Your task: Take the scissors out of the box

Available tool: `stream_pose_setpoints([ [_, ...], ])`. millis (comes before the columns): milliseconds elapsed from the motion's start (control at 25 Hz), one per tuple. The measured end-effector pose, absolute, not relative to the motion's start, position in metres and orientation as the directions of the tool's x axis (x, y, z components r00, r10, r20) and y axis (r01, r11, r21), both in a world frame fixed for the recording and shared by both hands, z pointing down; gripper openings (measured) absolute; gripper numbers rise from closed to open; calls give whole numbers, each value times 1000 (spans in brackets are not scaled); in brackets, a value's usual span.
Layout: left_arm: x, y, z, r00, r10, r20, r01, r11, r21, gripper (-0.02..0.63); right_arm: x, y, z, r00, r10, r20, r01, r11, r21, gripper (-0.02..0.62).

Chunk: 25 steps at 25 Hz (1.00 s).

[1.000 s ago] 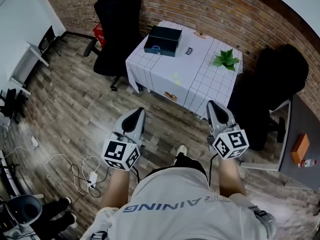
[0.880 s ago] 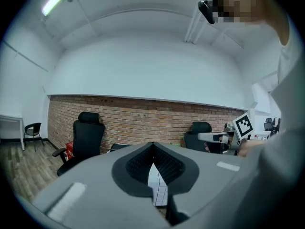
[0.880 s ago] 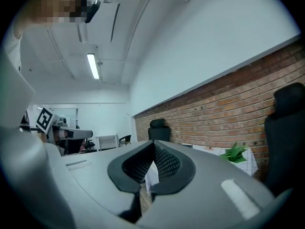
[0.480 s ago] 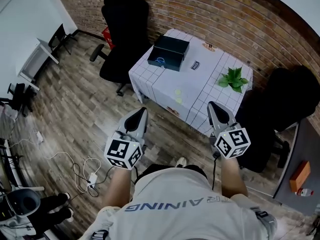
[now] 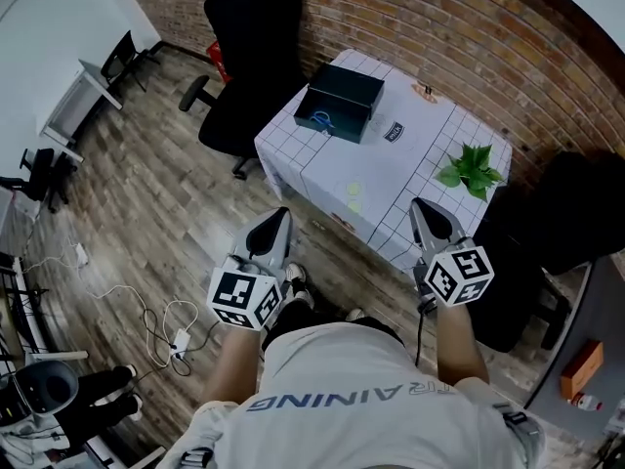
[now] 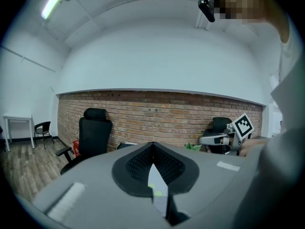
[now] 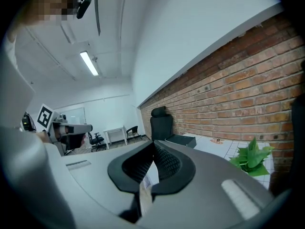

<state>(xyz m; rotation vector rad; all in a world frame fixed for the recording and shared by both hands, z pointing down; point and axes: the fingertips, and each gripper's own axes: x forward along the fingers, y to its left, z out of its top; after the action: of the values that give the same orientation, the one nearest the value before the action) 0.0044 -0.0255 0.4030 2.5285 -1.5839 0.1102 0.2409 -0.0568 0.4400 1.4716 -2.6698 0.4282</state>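
Note:
A dark open box (image 5: 344, 103) stands at the far left corner of a table under a white checked cloth (image 5: 391, 179). Blue-handled scissors (image 5: 322, 120) lie inside the box at its near end. My left gripper (image 5: 278, 215) is shut and empty, over the floor short of the table's near corner. My right gripper (image 5: 422, 205) is shut and empty too, over the table's near right edge. Both point towards the table, well short of the box. In the right gripper view the box (image 7: 183, 140) shows beyond the closed jaws (image 7: 153, 144).
A potted green plant (image 5: 474, 169) stands at the table's right side, and a small label (image 5: 394, 133) lies beside the box. One black office chair (image 5: 249, 57) is left of the table, another (image 5: 547, 242) right of it. Cables (image 5: 146, 320) trail across the wooden floor.
Both grippers have moved forward towards the table with the person, who has stepped closer. The table and box sit nearer in the head view. The jaws stay shut.

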Motion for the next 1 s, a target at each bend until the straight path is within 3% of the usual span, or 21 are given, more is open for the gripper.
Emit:
stream_pose_setpoints([
  [480, -41, -143, 396, 509, -855, 94, -859, -500, 109, 2, 206, -153, 418, -441, -877, 191, -896, 419, -145, 14],
  [1000, -124, -251, 413, 586, -802, 117, -810, -573, 129, 2, 115, -240, 426, -370, -895, 250, -929, 352, -115, 14],
])
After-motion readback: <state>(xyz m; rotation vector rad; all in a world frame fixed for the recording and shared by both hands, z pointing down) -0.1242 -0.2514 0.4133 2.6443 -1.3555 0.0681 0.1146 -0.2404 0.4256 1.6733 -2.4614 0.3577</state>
